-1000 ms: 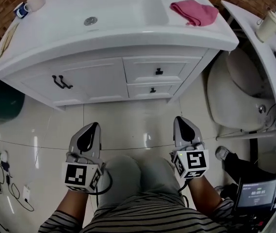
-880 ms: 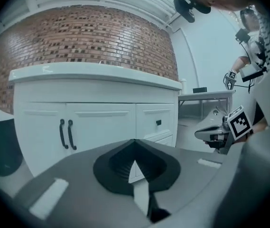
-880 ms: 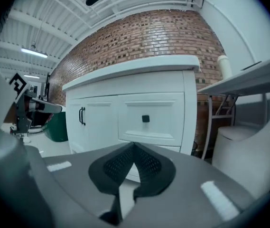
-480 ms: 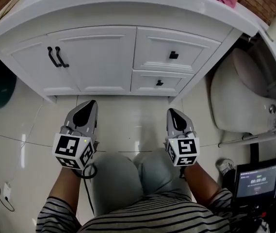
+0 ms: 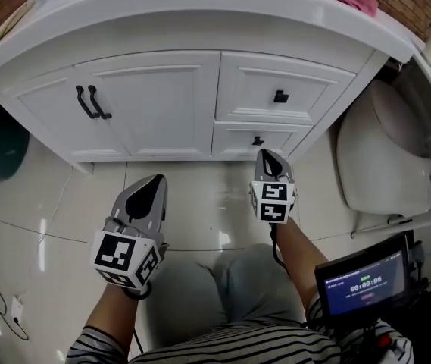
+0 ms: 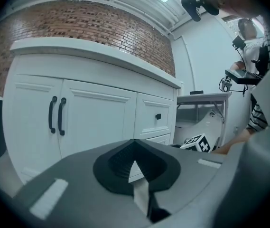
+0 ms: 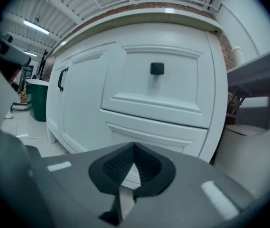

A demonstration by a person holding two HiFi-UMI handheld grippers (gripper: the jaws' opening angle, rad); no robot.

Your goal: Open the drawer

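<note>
While the left gripper (image 5: 154,182) hangs over the floor (image 5: 200,196), jaws together and empty, the right gripper (image 5: 267,156), likewise closed on nothing, noses close to the shut lower drawer (image 5: 234,139), perhaps touching it, beneath the shut upper drawer (image 5: 313,97).

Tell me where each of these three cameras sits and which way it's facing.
Head view: on the person's head, looking steeply down at the cabinet; shows knees, left gripper, right gripper.
Left gripper view: low, facing the cabinet doors; shows its shut jaws and a striped sleeve.
Right gripper view: low, near the drawers; shows only its shut jaws.
Shared: the upper drawer's knob appears in all three.
</note>
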